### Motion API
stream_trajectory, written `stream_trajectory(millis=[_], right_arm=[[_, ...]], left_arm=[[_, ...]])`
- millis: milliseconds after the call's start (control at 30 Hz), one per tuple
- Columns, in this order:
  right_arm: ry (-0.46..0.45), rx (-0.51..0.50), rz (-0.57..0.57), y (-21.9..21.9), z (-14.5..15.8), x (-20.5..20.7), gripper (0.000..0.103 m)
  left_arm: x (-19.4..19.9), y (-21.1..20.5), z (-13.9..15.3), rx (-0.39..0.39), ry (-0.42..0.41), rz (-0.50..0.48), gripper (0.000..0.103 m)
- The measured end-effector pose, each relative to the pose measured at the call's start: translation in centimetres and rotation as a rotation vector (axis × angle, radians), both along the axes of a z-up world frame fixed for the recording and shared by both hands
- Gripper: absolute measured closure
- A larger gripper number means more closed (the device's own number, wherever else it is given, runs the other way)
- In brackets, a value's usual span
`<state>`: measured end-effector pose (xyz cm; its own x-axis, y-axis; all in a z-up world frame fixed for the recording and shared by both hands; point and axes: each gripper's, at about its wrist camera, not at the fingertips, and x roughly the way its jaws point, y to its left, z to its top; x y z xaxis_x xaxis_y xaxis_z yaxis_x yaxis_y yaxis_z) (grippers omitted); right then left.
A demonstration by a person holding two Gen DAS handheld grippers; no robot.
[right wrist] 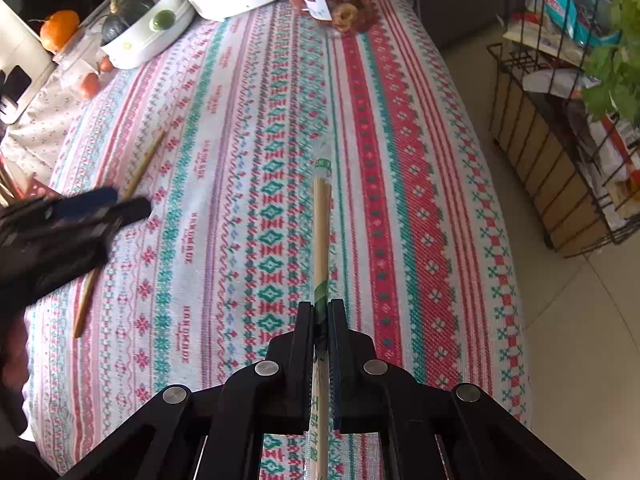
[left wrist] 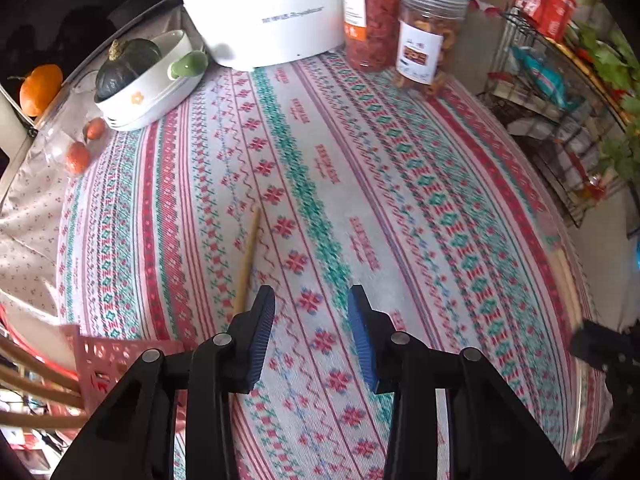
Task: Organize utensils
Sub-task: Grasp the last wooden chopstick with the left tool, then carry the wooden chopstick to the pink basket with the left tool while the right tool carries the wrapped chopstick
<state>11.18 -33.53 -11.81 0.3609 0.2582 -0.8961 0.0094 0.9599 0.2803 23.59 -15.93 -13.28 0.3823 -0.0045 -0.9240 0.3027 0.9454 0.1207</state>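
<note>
My right gripper (right wrist: 321, 307) is shut on a pair of wrapped wooden chopsticks (right wrist: 321, 232) that point forward above the patterned tablecloth (right wrist: 248, 128). My left gripper (left wrist: 311, 300) is open and empty above the cloth; it also shows blurred at the left of the right wrist view (right wrist: 120, 204). A single loose wooden chopstick (left wrist: 247, 264) lies on the cloth just left of my left gripper's left finger; it also shows in the right wrist view (right wrist: 140, 172). A pink perforated basket (left wrist: 108, 356) holding wooden utensils sits at the lower left.
A white pot (left wrist: 264, 12), two snack jars (left wrist: 424, 36) and a white dish with a dark squash (left wrist: 132, 64) stand at the table's far end. Small oranges (left wrist: 78, 156) lie at the left. A wire rack (right wrist: 568, 160) stands on the floor to the right.
</note>
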Motion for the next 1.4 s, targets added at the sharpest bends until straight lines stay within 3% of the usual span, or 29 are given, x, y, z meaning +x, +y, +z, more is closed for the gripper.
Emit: stream_trajectory(millis=[267,367,433,600,700,933,1167,1400], right_arm=[[-0.017,0.027,0.030,0.3,0.6,0.5,0.099],[-0.008,0.025,0.021,0.3,0.4,0.5,0.099],[0.003,0.027,0.021,0.3,0.1,0.5,0.099],[0.006,0.017,0.013,0.5,-0.1,0.7,0.099],[0.001,0.020,-0.001,0.5,0.0,0.9,0.099],[-0.061,0.028,-0.025,0.4,1.3,0.7,0.099],[-0.152,0.091,-0.067,-0.1,3.3,0.2,0.099],[-0.260,0.140,-0.066,1.4,6.4,0.0,0.099]], left_arm=[[4.1,1.2,-2.7,0.105,-0.003,0.107,0.079],[4.5,1.8,-3.4,0.085,-0.012,0.123,0.082],[4.6,2.0,-3.5,0.048,-0.007,0.117,0.093],[3.8,1.5,-3.7,0.071,-0.018,0.075,0.098],[2.5,1.3,-3.3,0.036,-0.004,0.054,0.098],[-3.6,0.3,0.2,-0.077,-0.060,-0.069,0.098],[-11.0,1.4,5.7,-0.163,-0.173,-0.212,0.098],[-16.0,6.1,11.9,-0.246,-0.313,-0.230,0.098]])
